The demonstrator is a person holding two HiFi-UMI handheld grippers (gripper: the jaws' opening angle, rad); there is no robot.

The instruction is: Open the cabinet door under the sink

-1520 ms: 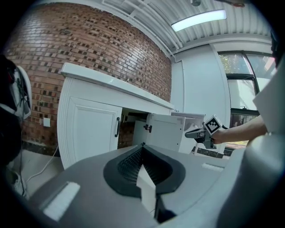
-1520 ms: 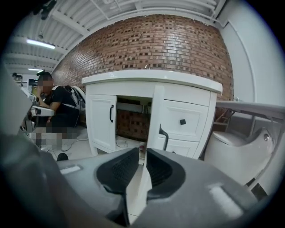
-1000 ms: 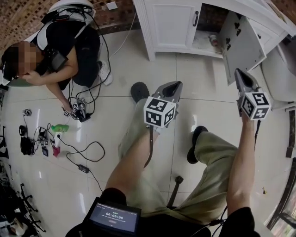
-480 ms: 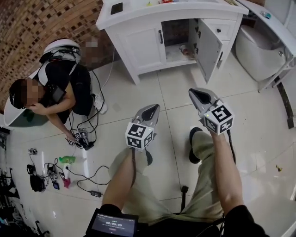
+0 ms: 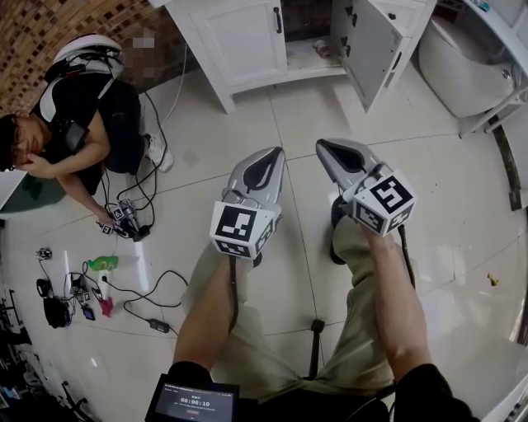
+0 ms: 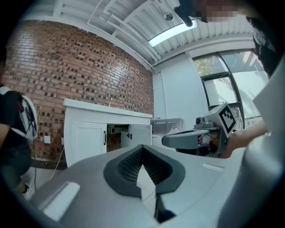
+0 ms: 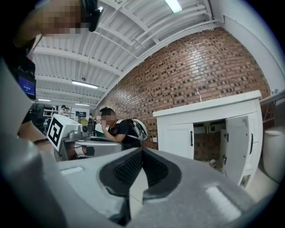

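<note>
**Pale glossy tile floor (image 5: 462, 214) before the white wooden sink cabinet (image 7: 205, 109): one door open, both claws idle**

Left gripper (image 6: 141, 153), a grey shell with black ribbed pads: I read its jaws as closed on each other, with nothing between them. Right gripper (image 7: 141, 156), of the same build: its jaws are likewise brought together and empty. I have both claws level and side by side above the floor, over the wearer's legs in khaki trousers (image 5: 363, 330). Both are well apart from the cabinet, and neither touches any part of it.

Farther out, the cabinet stands at the top of the head view. Its right-hand panel door (image 5: 363, 49) is swung wide, black hinges showing on the inner face, and the dark interior (image 5: 307, 33) is exposed. Something small lies on the shelf inside, too small for me to identify. The left-hand panel door (image 5: 243, 37), with its black bar handle (image 5: 278, 21), lies flush and closed. A white ceramic fixture (image 5: 458, 66) stands near the open door. A seated person in a black top (image 5: 91, 115) works by the red-brown brick wall (image 5: 82, 25), beside a tangle of black cables (image 5: 144, 280), away from the doors.

Progress, as I judge it: the opening is complete for the right-hand door, and nothing remains to be pulled there. If both leaves are meant, only the closed one is left. That would call for parting a claw's jaws and carrying it across the floor to the bar handle.
</note>
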